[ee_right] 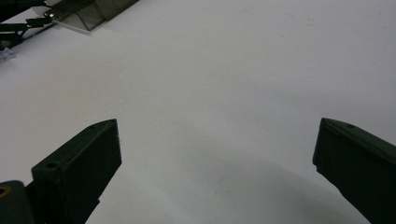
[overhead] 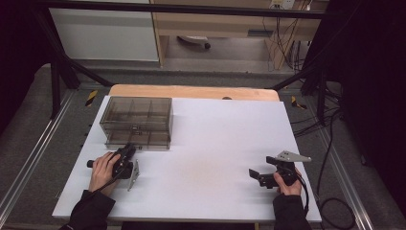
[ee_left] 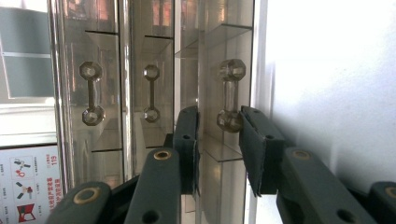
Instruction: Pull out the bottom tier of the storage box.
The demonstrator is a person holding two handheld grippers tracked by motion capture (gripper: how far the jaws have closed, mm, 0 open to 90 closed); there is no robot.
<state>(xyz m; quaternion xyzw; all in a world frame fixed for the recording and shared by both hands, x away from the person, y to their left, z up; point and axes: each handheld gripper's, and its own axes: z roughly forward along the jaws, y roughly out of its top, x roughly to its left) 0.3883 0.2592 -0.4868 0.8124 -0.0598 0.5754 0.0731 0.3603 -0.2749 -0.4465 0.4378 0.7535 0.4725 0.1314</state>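
Note:
A smoky clear drawer box [overhead: 136,117] stands at the table's back left, its lowest drawer [overhead: 139,140] sticking out a little. My left gripper [overhead: 128,149] is right at that drawer's front. In the left gripper view its jaws [ee_left: 218,116] straddle the clear handle [ee_left: 231,95]. One fingertip [ee_left: 250,126] touches the handle's end knob, while a gap shows at the other fingertip [ee_left: 189,126]. My right gripper [overhead: 253,173] hovers low at the front right, jaws [ee_right: 217,123] wide open over bare white table with nothing between them.
The white table top [overhead: 215,158] lies on a wooden board [overhead: 191,91]. Two more drawer handles [ee_left: 91,95] show beside the straddled one. A corner of the box [ee_right: 93,14] shows far off in the right gripper view. Black frame bars and cables run around the table.

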